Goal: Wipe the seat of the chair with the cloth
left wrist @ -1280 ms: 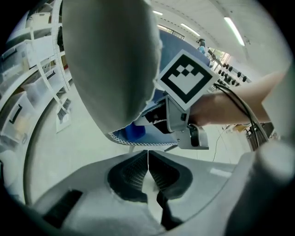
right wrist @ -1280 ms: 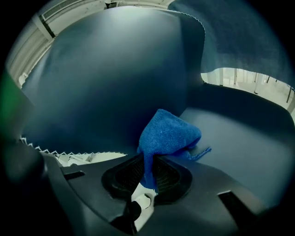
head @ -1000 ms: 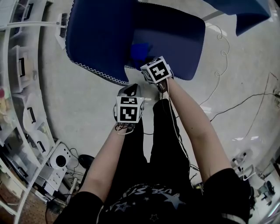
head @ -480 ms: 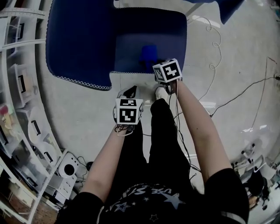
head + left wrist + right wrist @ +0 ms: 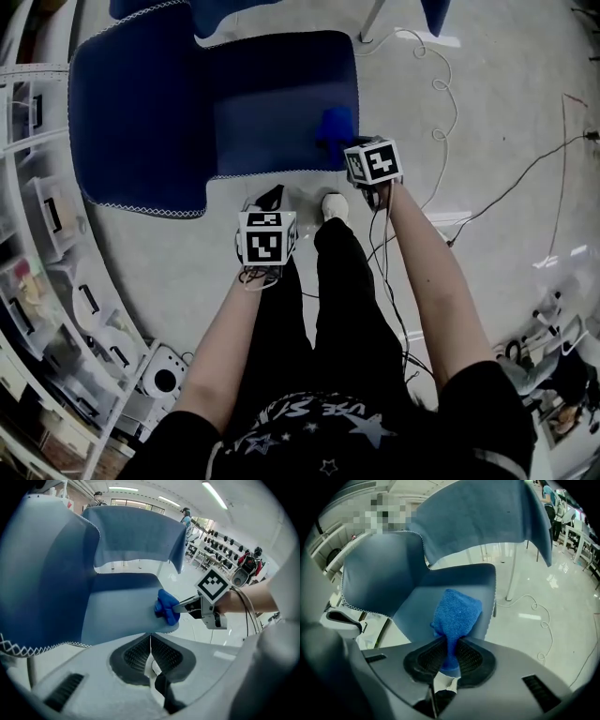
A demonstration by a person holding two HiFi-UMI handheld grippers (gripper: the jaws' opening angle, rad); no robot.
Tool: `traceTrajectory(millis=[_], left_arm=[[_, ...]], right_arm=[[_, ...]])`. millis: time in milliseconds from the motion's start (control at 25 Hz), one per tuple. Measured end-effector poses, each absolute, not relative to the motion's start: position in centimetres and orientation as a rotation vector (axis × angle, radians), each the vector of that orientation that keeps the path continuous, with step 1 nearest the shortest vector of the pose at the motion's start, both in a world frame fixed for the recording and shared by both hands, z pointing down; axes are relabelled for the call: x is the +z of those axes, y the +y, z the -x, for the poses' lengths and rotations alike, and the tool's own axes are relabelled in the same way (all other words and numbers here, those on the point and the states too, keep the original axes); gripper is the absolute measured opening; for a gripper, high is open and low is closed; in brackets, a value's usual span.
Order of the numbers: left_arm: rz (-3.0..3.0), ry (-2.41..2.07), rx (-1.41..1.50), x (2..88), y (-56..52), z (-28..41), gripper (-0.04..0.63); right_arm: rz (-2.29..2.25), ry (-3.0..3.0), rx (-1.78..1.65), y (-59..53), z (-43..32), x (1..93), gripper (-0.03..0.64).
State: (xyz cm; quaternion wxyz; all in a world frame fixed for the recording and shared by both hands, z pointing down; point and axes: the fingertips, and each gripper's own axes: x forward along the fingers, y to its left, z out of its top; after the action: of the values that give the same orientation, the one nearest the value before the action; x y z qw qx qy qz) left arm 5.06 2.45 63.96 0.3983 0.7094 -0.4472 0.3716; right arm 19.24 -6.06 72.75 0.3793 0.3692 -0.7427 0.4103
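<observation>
A blue chair [image 5: 281, 56] stands at the top of the view, its seat [image 5: 272, 112] facing the person. A darker blue sheet [image 5: 131, 122] with a white zigzag hem hangs over the chair's left side. A small bright blue cloth [image 5: 336, 127] lies on the seat's front right corner, right at the tip of the right gripper [image 5: 345, 146]. The left gripper [image 5: 273, 197] hangs lower, off the seat, above the pale floor [image 5: 487, 187] and beside a white shoe [image 5: 333, 205]. Thin cables [image 5: 448, 84] trail over the floor on the right. Shelves [image 5: 56, 281] with bins curve along the left edge.
</observation>
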Motion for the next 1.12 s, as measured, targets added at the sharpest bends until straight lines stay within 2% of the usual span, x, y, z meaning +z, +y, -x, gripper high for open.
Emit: traceTrajectory(millis=[520, 840, 1120], left_arm=[[-1.874, -1.156, 0.889, 58.9, -0.7, -11.4, 0.021], [-1.973, -1.162, 0.840, 51.6, -2.5, -12.8, 0.021], [-2.087, -1.173, 0.723, 44.0, -3.9, -10.4, 0.021]], right_arm=[[-0.970, -1.934, 1.097, -5.7, -25.4, 68.3, 0.054], [-1.007, -2.058, 1.046, -5.5, -26.2, 58.8, 0.054], [-1.062, -2.123, 0.941, -5.9, -24.6, 49.6, 0.054]])
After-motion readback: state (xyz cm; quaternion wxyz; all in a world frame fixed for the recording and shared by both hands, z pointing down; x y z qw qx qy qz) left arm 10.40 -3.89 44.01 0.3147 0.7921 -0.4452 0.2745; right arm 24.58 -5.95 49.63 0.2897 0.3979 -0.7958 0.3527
